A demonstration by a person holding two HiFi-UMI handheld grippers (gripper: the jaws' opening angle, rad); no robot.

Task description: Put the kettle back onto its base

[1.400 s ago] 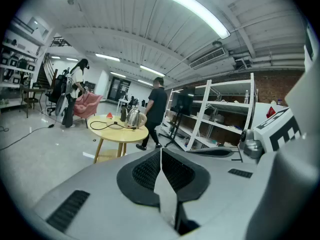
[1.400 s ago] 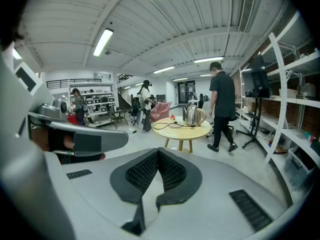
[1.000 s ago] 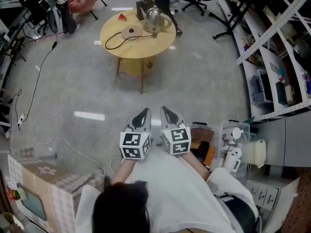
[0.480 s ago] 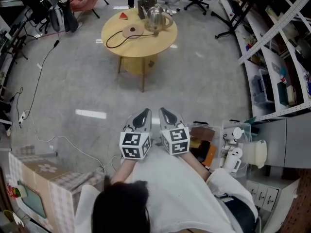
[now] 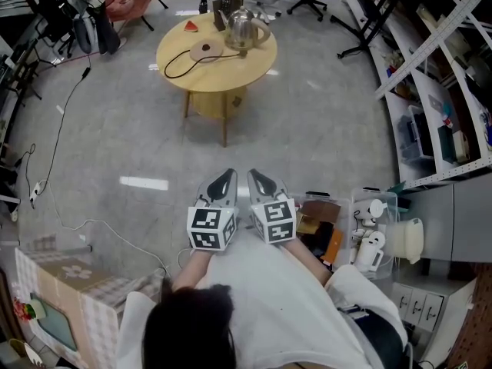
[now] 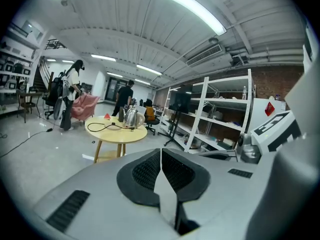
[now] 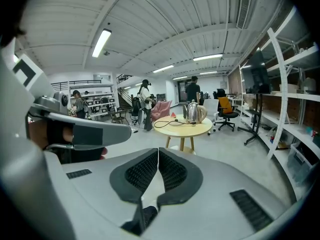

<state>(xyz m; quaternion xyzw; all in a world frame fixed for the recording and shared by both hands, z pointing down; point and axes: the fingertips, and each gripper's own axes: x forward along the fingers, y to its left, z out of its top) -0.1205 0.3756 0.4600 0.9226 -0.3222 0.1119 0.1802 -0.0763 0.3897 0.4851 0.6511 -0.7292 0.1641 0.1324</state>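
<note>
A steel kettle [image 5: 241,27] stands on a round wooden table [image 5: 231,71] far ahead of me, and it shows small as the kettle [image 6: 130,118] and the kettle [image 7: 194,112] in both gripper views. Left of it lies its round base [image 5: 206,49] with a black cord [image 5: 173,61] looping over the tabletop. My left gripper [image 5: 225,181] and right gripper [image 5: 254,180] are held side by side close to my body, well short of the table. Both are shut with nothing between the pads, as the left gripper [image 6: 160,151] and right gripper [image 7: 158,151] show up close.
A small red wedge [image 5: 191,27] and a dark box [image 5: 223,11] also sit on the table. White shelving [image 5: 430,68] runs along the right, with a clear bin of objects [image 5: 369,233] near me. A cable [image 5: 54,152] trails over the floor at left. People stand beyond the table [image 7: 192,91].
The table and kettle sit a little further left and higher in the head view. A person behind the table has shifted left. Both grippers stay shut and nearly still.
</note>
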